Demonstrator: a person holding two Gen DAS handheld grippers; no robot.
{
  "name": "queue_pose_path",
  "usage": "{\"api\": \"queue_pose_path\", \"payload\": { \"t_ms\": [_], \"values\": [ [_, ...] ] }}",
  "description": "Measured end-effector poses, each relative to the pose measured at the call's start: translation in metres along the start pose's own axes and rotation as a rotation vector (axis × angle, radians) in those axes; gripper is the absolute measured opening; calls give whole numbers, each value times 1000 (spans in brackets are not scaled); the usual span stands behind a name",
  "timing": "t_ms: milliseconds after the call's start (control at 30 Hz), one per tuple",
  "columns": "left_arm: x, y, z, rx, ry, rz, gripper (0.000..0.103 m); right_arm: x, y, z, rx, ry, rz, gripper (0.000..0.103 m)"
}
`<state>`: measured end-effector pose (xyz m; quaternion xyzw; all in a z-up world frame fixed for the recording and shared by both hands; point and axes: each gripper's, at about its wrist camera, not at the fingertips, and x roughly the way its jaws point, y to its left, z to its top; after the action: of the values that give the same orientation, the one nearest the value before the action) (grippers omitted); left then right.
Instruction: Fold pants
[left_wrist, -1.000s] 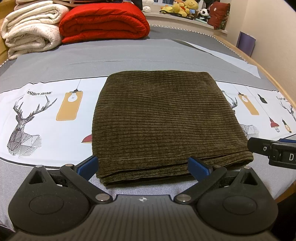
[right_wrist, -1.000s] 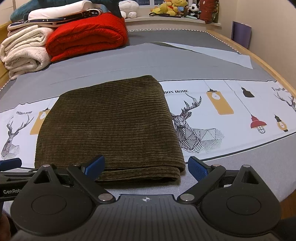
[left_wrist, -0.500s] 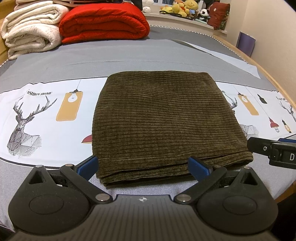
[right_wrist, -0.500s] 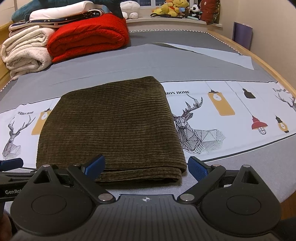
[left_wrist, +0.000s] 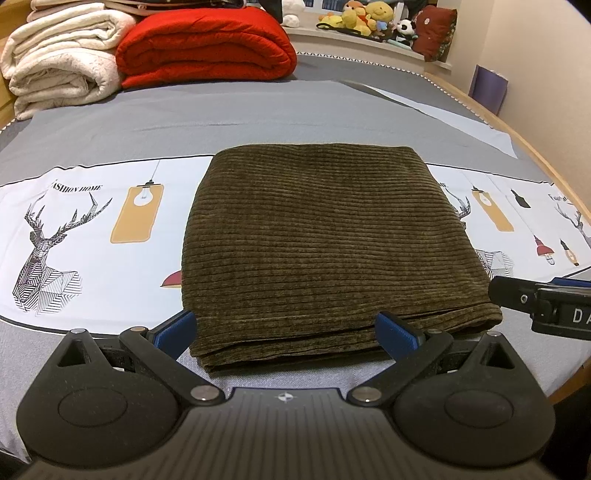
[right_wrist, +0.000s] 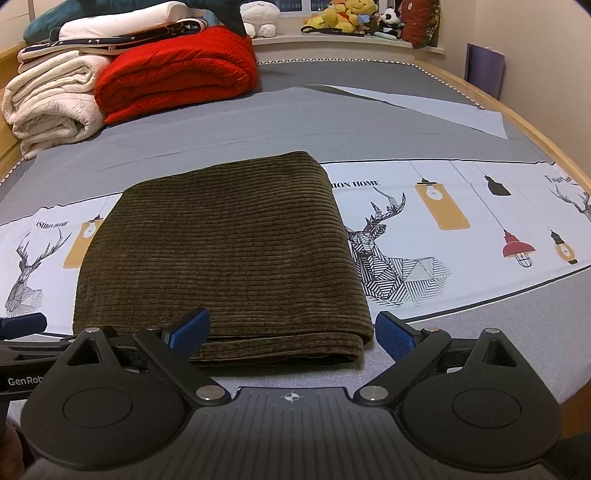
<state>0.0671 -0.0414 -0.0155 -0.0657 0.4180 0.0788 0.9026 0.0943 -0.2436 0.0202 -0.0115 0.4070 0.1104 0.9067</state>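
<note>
The olive-green corduroy pants (left_wrist: 325, 243) lie folded into a flat rectangle on the bed; they also show in the right wrist view (right_wrist: 225, 251). My left gripper (left_wrist: 286, 328) is open and empty, just in front of the pants' near folded edge, its blue pads wide apart. My right gripper (right_wrist: 293, 330) is open and empty, in front of the pants' near right corner. The right gripper's body shows at the right edge of the left wrist view (left_wrist: 546, 306). Part of the left gripper shows at the left edge of the right wrist view (right_wrist: 22, 325).
The bed has a grey sheet (left_wrist: 221, 118) with a white printed band of deer and lamps (left_wrist: 74, 229). A red quilt (left_wrist: 207, 44) and cream blankets (left_wrist: 62, 55) are stacked at the far left. Plush toys (right_wrist: 351, 16) line the far ledge. A wooden bed edge (right_wrist: 517, 122) runs along the right.
Almost nothing has changed. The right wrist view has risen and backed off very slightly; both grippers stay open and the pants have not moved.
</note>
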Motion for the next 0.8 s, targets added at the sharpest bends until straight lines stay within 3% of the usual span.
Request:
{"api": "queue_pose_path", "payload": {
  "t_ms": [800],
  "values": [
    [-1, -3, 0, 9, -4, -10, 103, 0, 1, 0, 1, 0, 0, 96]
  ]
}}
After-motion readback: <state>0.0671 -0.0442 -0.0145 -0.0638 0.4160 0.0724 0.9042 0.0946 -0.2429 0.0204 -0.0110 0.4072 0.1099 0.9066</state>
